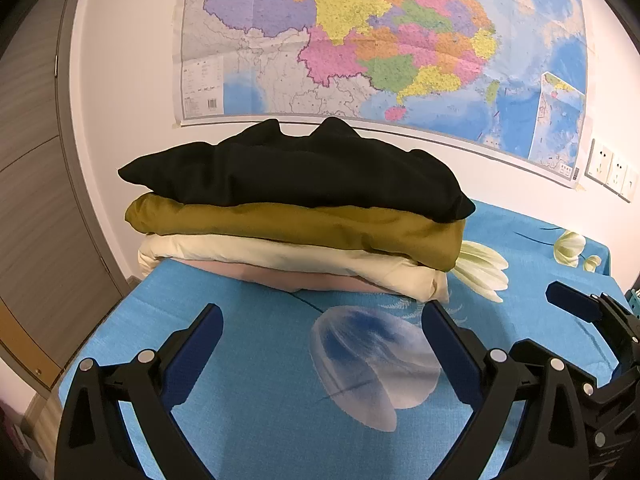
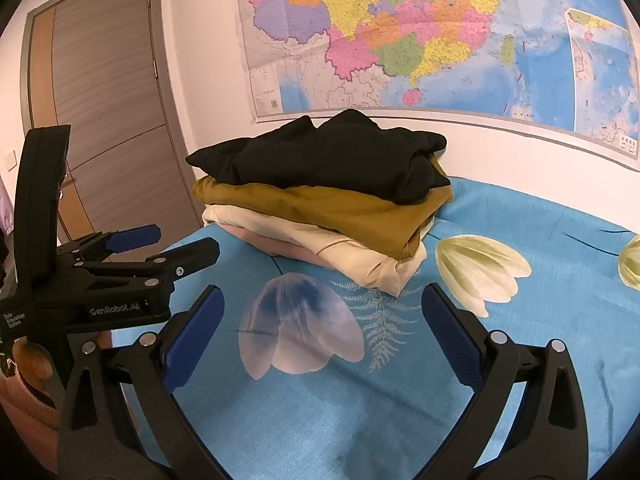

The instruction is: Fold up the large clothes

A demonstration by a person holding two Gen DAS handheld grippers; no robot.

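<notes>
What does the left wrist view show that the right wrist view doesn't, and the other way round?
Only the left wrist view shows the wall sockets. Only the right wrist view shows the whole grey door and a basket. Both show the stack: black garment, mustard garment, cream garment, pink garment, on the blue floral sheet, under the map.

- Large multicoloured paper wall map [image 1: 380,40] on the white far wall.
- Grey wood-grain door [image 2: 108,92] at far left.
- White wall sockets [image 1: 610,170] far right.
- Bright blue floral-print bedsheet [image 2: 520,340] nearby.
</notes>
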